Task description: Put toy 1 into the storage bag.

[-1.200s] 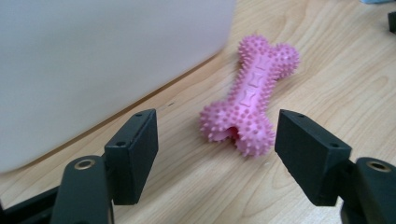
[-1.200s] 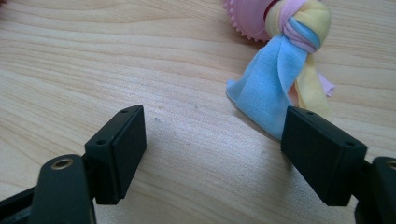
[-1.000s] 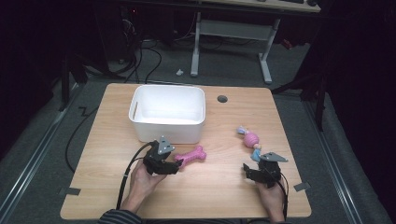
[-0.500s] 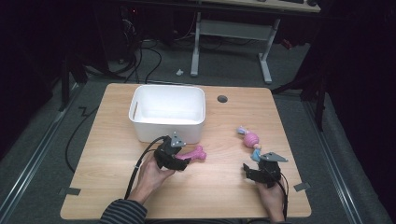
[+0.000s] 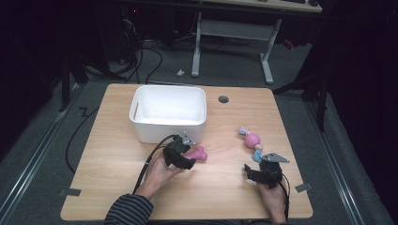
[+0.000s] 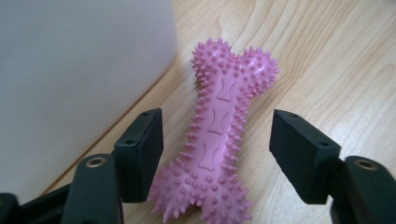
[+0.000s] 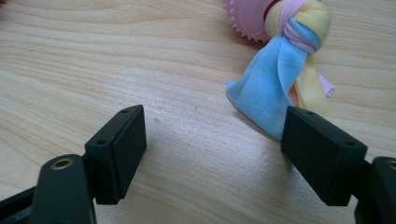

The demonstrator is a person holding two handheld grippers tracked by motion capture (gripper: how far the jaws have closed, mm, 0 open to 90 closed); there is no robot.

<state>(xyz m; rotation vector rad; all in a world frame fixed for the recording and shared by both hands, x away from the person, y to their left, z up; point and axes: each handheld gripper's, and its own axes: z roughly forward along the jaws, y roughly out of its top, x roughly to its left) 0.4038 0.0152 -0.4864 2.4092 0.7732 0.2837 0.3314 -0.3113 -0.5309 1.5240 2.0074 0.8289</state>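
Since the earlier frame, my left tongs (image 5: pixel 189 158) had advanced along the worktop (image 5: pixel 112 154) and had just been narrowing around the pink spiked bone (image 6: pixel 219 140), which lay between the pads, not yet pinched, beside the white bin (image 5: pixel 167 112). My right tongs (image 7: pixel 212 154) rested open near the knotted cloth toy (image 7: pixel 285 79). I judged nothing binned; both toys remained outside.
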